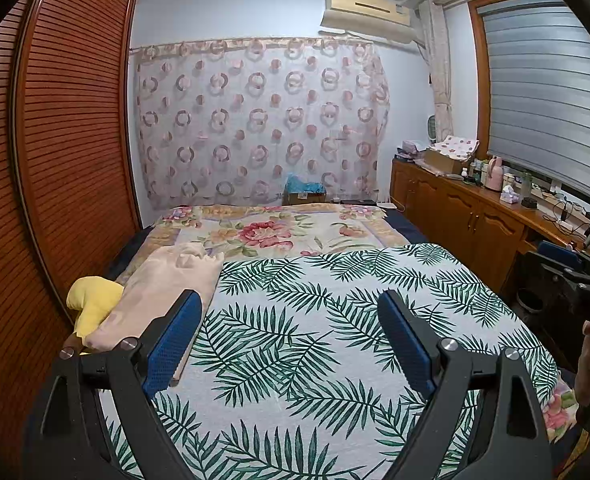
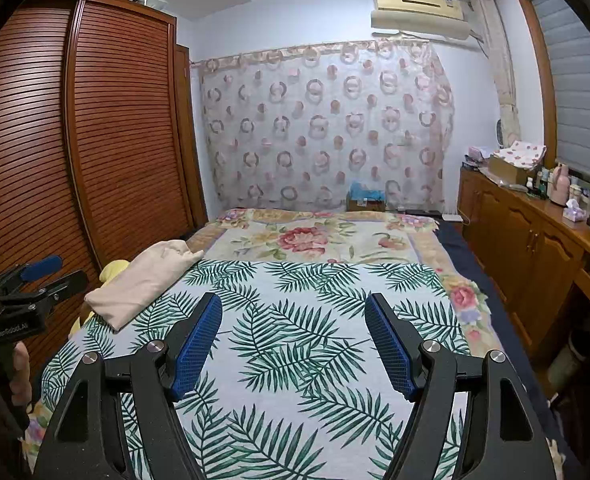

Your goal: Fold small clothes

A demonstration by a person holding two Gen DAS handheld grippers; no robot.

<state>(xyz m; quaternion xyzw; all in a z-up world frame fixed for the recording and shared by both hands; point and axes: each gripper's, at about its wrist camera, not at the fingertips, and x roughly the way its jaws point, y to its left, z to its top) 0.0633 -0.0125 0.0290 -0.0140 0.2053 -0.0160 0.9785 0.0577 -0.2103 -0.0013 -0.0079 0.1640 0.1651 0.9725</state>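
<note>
Yellow cloth (image 1: 95, 304) peeks out at the bed's left edge, touching the beige garment (image 1: 163, 296) lying on the palm-print cover (image 1: 315, 340). Both look soft and light; pinch a hem corner. Left tool (image 1: 291, 340) and right tool (image 2: 293, 344) hover spread, empty.

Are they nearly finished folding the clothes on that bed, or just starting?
Hard to say. A beige garment lies at the left edge of the leaf-print sheet, apparently folded, with a yellow garment bunched beside it, seemingly not folded. Nothing is in hand: the left gripper and right gripper hang open over bare sheet. The yellow piece probably remains.
</note>
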